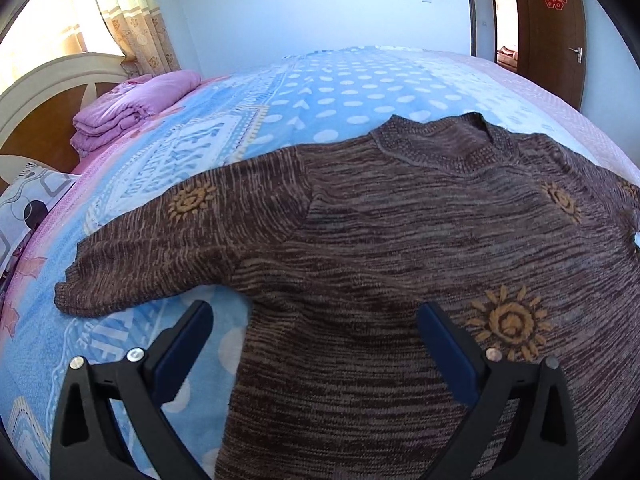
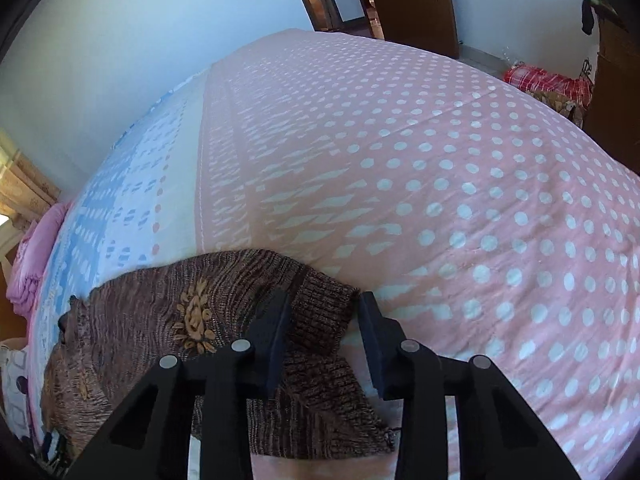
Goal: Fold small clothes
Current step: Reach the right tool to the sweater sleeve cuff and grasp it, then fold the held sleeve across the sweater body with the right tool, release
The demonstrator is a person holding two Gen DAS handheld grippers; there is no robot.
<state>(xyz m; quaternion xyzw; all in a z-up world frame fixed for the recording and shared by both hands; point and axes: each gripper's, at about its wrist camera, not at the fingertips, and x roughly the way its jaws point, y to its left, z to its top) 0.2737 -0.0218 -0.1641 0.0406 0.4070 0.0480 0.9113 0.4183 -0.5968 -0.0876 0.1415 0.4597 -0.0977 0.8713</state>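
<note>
A brown knit sweater [image 1: 400,220] with orange sun motifs lies flat, neckline away from me, on the bed cover [image 1: 340,88]. Its left sleeve [image 1: 180,240] stretches out to the left. My left gripper [image 1: 315,309] hangs open just above the sweater's left side below the armpit, with one finger over the blue cover and the other over the knit. In the right wrist view the sweater [image 2: 160,300] ends in a ribbed sleeve cuff [image 2: 320,320]. My right gripper [image 2: 323,300] is narrowed around that cuff, which lies between the fingers, and I see no squeeze on it.
A folded pink quilt [image 1: 132,108] sits by the headboard [image 1: 48,92], with a patterned pillow [image 1: 28,208] at the left edge. The pink dotted part of the cover [image 2: 440,160] spreads to the right. A brown door [image 1: 548,32] and a red plaid cloth [image 2: 548,80] lie beyond the bed.
</note>
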